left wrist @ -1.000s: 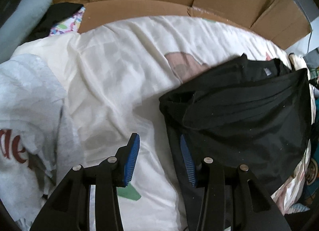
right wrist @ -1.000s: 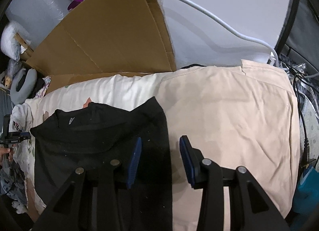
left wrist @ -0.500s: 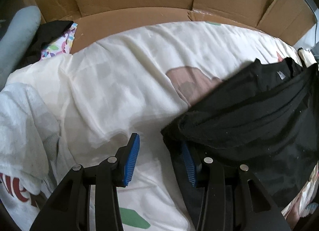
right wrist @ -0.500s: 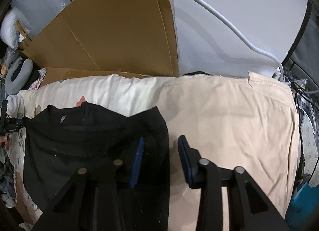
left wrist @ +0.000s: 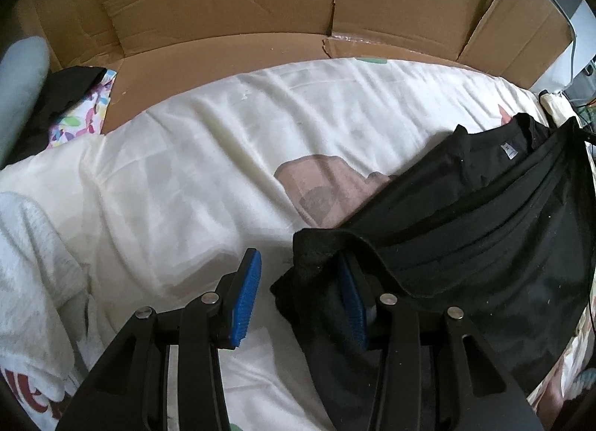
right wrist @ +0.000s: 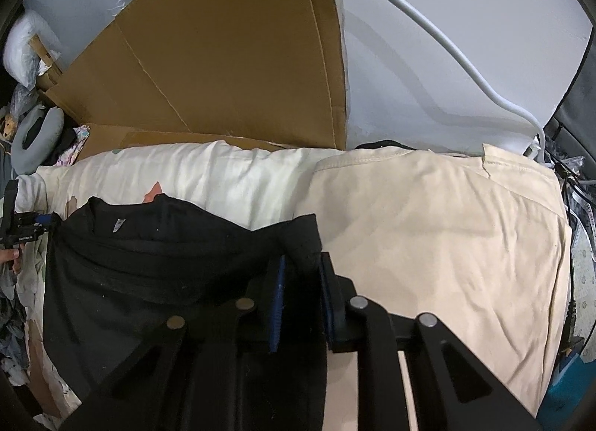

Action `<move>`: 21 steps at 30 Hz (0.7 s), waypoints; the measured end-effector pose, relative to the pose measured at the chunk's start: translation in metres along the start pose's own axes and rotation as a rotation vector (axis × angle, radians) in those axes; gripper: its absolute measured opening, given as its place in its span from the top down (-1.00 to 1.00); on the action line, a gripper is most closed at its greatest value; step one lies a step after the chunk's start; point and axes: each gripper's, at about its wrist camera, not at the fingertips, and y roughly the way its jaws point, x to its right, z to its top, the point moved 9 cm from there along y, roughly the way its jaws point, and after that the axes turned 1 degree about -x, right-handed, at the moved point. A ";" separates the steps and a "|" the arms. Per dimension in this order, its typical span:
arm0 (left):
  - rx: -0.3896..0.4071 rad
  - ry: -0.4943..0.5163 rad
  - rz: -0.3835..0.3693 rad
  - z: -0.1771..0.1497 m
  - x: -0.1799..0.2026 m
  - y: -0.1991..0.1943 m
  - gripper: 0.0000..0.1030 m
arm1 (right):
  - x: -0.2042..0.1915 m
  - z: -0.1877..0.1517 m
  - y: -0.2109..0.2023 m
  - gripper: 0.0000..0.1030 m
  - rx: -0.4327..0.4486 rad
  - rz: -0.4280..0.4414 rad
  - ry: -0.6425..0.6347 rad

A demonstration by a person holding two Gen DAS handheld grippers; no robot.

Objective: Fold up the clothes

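On the cream bed sheet [left wrist: 193, 185], between the two grippers, lies the black T-shirt [left wrist: 484, 230], its neck toward the cardboard [left wrist: 231, 10] at the bed's far edge and its small grey neck label [left wrist: 509, 151] too small to read. The left gripper [left wrist: 298, 291] has its jaws wide, the shirt's bunched corner draped over the blue pad of one finger, while the right gripper [right wrist: 301, 297] has its jaws narrow, pinching the shirt's opposite edge. Beside the left gripper lies a white garment [left wrist: 33, 282] with partly hidden red letters, and a beige cloth [right wrist: 447, 237] sits right of the shirt.
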 end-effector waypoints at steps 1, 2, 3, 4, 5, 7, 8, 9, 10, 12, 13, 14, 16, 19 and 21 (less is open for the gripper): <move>0.003 0.003 0.003 0.000 0.001 -0.001 0.61 | 0.000 0.001 -0.001 0.85 0.005 0.000 -0.002; 0.006 0.006 0.007 0.000 0.001 -0.001 0.65 | 0.000 0.001 -0.002 0.88 0.010 0.002 -0.004; 0.010 0.009 0.010 0.001 0.002 -0.002 0.70 | 0.000 0.002 -0.003 0.91 0.015 0.001 -0.006; 0.013 0.012 0.014 0.001 0.002 -0.003 0.84 | 0.000 0.002 -0.005 0.93 0.020 -0.001 -0.009; 0.016 0.015 0.017 0.001 0.003 -0.004 0.89 | 0.000 0.002 -0.006 0.93 0.026 -0.003 -0.011; 0.023 0.021 0.024 0.001 0.004 -0.005 0.89 | 0.001 0.003 -0.011 0.94 0.041 -0.004 -0.006; 0.030 0.017 0.028 0.001 0.003 -0.009 0.90 | 0.002 0.004 -0.013 0.94 0.049 -0.005 -0.001; 0.042 0.006 0.033 0.000 0.001 -0.014 0.91 | 0.003 0.004 -0.016 0.94 0.056 -0.005 0.005; 0.052 -0.001 0.036 -0.001 0.000 -0.019 0.92 | 0.003 0.004 -0.020 0.94 0.063 -0.004 0.011; 0.071 -0.017 0.039 -0.004 -0.004 -0.029 0.92 | 0.005 0.004 -0.025 0.94 0.076 -0.003 0.018; 0.081 -0.024 0.042 -0.006 -0.005 -0.033 0.92 | 0.005 0.004 -0.028 0.94 0.082 -0.001 0.022; 0.094 -0.033 0.043 -0.007 -0.006 -0.037 0.92 | 0.006 0.003 -0.030 0.94 0.086 -0.001 0.026; 0.117 -0.055 0.043 -0.010 -0.010 -0.046 0.93 | 0.008 0.003 -0.035 0.94 0.101 -0.007 0.031; 0.147 -0.084 0.047 -0.014 -0.016 -0.057 0.93 | 0.015 0.003 -0.045 0.95 0.128 -0.015 0.055; 0.149 -0.101 0.050 -0.018 -0.020 -0.059 0.93 | 0.018 0.002 -0.045 0.95 0.131 -0.016 0.063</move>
